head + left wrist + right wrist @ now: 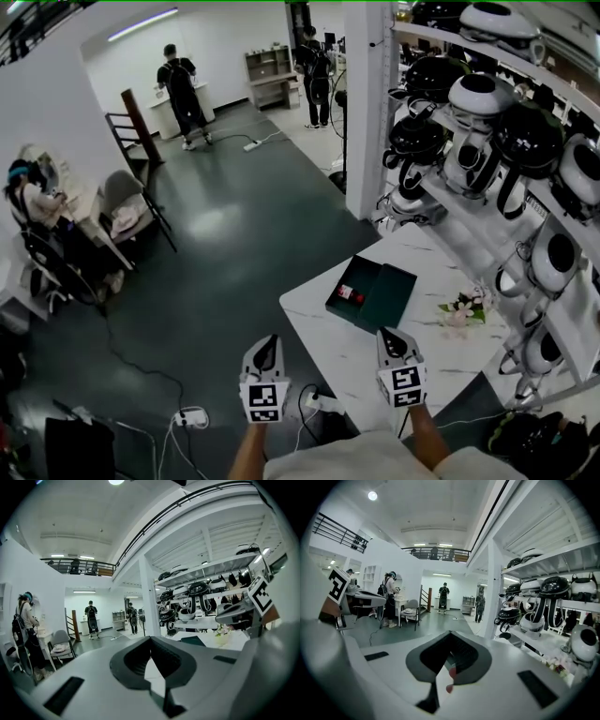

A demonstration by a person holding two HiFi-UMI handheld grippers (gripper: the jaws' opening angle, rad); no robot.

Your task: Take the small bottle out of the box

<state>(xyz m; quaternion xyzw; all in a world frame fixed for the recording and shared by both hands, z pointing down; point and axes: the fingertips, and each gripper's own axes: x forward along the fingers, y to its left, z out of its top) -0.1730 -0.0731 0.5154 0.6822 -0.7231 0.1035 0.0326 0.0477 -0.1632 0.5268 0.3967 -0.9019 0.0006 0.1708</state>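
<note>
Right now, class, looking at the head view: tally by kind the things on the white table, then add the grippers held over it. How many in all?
Box: 1
Bottle: 1, in the box
Flower bunch: 1
Grippers: 2 (left gripper, right gripper)
Total: 5

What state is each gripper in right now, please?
Left gripper: closed, holding nothing.
Right gripper: closed, holding nothing.
</note>
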